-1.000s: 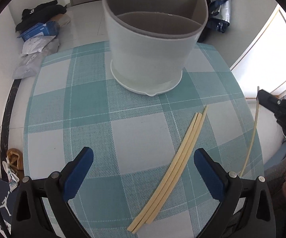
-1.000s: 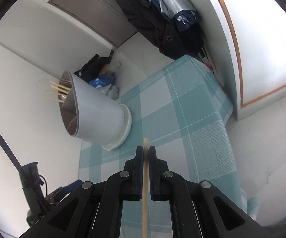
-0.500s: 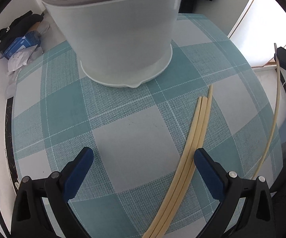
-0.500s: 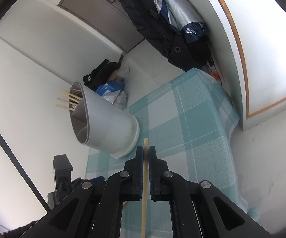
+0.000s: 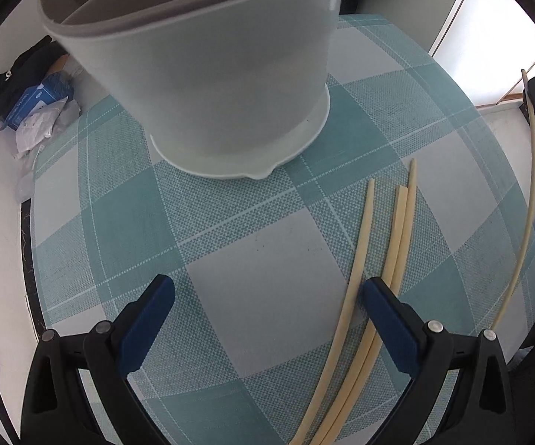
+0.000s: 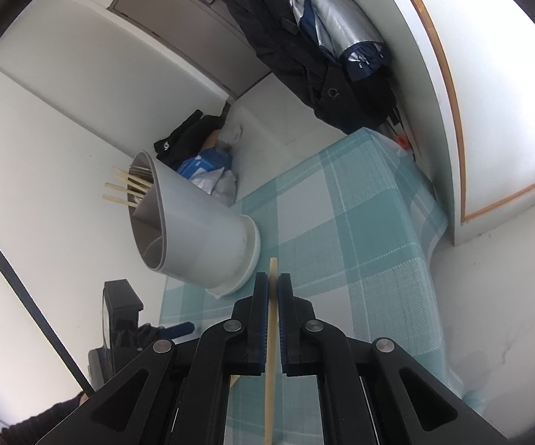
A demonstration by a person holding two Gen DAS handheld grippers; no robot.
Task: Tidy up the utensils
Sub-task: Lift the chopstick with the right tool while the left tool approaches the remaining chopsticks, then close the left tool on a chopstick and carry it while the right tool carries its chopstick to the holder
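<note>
A white divided utensil holder (image 5: 208, 85) stands on the teal checked tablecloth (image 5: 230, 244). Three pale chopsticks (image 5: 397, 244) lie on the cloth in front of it, to the right. My left gripper (image 5: 267, 315) is open low over the cloth; its right finger (image 5: 386, 319) rests among the chopsticks, with one stick between the fingers. My right gripper (image 6: 273, 285) is shut on one chopstick (image 6: 271, 333), held off the table's right edge; that stick also shows in the left wrist view (image 5: 527, 200). The holder (image 6: 193, 230) has several chopsticks (image 6: 126, 189) in its far compartment.
Bags and dark clothes (image 5: 33, 100) lie on the floor beyond the table's far left. Jackets (image 6: 323, 48) hang by the wall behind the table. The table's right edge (image 6: 430, 244) drops off near the wall.
My left gripper moved down and toward the holder, then right onto the chopsticks; one stick has been parted from the other two. My right gripper has swung slightly with its chopstick still held.
</note>
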